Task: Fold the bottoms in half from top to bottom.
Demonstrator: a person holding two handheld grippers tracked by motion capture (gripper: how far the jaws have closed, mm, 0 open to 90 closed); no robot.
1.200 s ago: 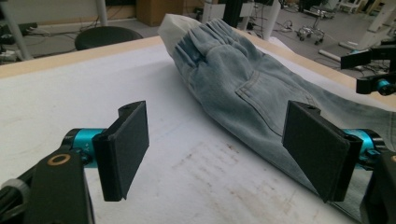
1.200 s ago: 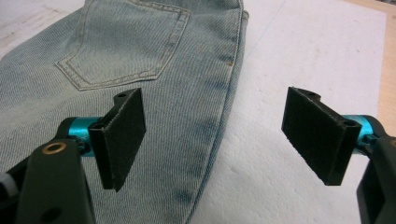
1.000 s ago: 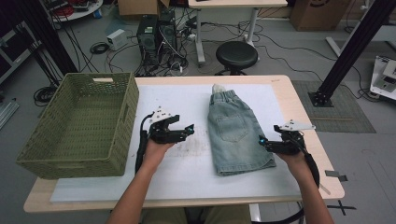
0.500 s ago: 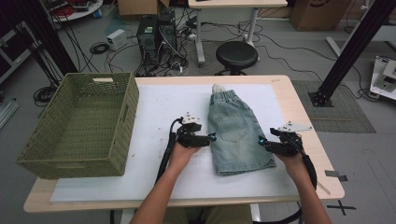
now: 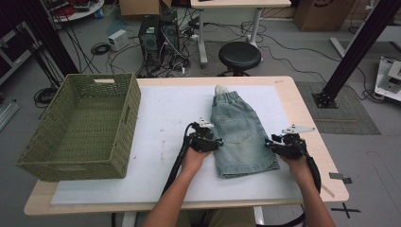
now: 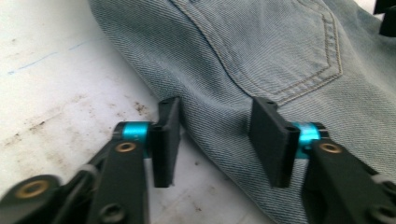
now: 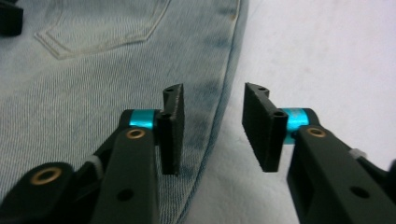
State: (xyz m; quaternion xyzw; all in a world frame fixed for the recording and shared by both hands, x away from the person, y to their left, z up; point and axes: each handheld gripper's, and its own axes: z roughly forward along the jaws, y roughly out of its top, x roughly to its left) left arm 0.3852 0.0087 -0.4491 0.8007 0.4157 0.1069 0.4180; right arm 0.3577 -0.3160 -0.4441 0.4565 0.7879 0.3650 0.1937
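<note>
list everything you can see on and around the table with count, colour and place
denim shorts: one, light blue, lying flat right of the table's middle, waistband at the far end
basket: one, olive green, woven, on the table's left end
table: one, wooden with a white mat on top
stool: one, black, on the floor beyond the table
computer towers: two, black, on the floor among cables
left gripper: one, black with teal, fingers open at the shorts' left edge
right gripper: one, black with teal, fingers open at the shorts' right edge
</note>
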